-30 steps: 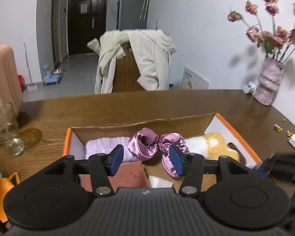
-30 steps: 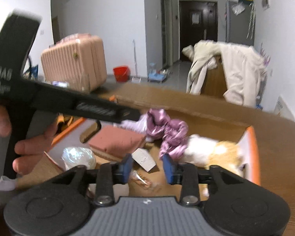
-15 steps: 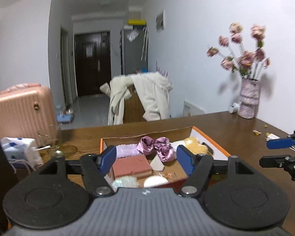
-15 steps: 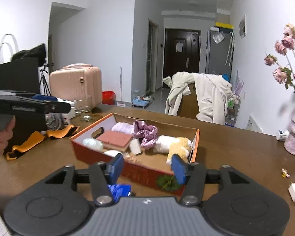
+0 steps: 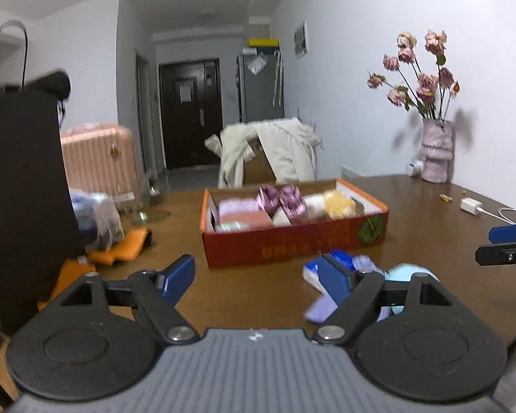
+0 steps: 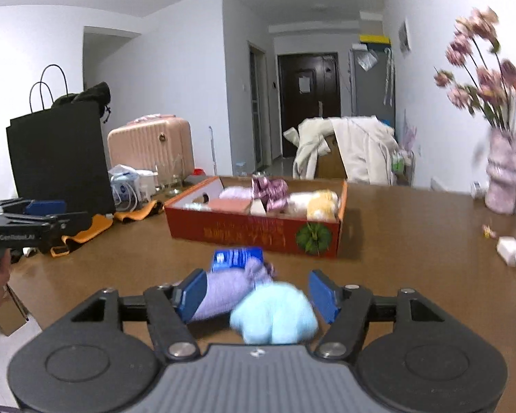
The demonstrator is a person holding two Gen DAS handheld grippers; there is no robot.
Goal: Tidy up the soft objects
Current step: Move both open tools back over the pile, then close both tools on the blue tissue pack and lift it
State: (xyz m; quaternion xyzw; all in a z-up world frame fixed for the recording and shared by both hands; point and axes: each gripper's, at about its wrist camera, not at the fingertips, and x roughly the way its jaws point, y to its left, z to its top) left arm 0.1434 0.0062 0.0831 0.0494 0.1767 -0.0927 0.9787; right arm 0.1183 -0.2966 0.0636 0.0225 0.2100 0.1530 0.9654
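A red cardboard box (image 5: 292, 244) (image 6: 258, 234) on the brown table holds a lilac towel (image 5: 235, 204), a purple satin scrunchie (image 5: 282, 198), a yellow-and-white plush (image 5: 337, 204) and a pink block (image 5: 247, 218). In front of the box lie a blue packet (image 6: 237, 258), a lilac cloth (image 6: 230, 289) and a light blue fluffy piece (image 6: 275, 316). My right gripper (image 6: 256, 296) hovers over the cloth and fluffy piece; its jaws are opening and do not press on them. My left gripper (image 5: 256, 278) is opening too, with only bare table between its pads.
A black paper bag (image 6: 58, 158), a pink suitcase (image 6: 151, 148), orange straps (image 5: 120, 247) and glasses stand to the left. A vase of flowers (image 5: 437, 155) and a white charger (image 5: 471, 204) sit on the right. A coat-draped chair (image 5: 268, 151) stands behind the table.
Both grippers pulled back from over the box toward the near side of the table, and their jaws widened. The loose packet, cloth and fluffy piece came into view.
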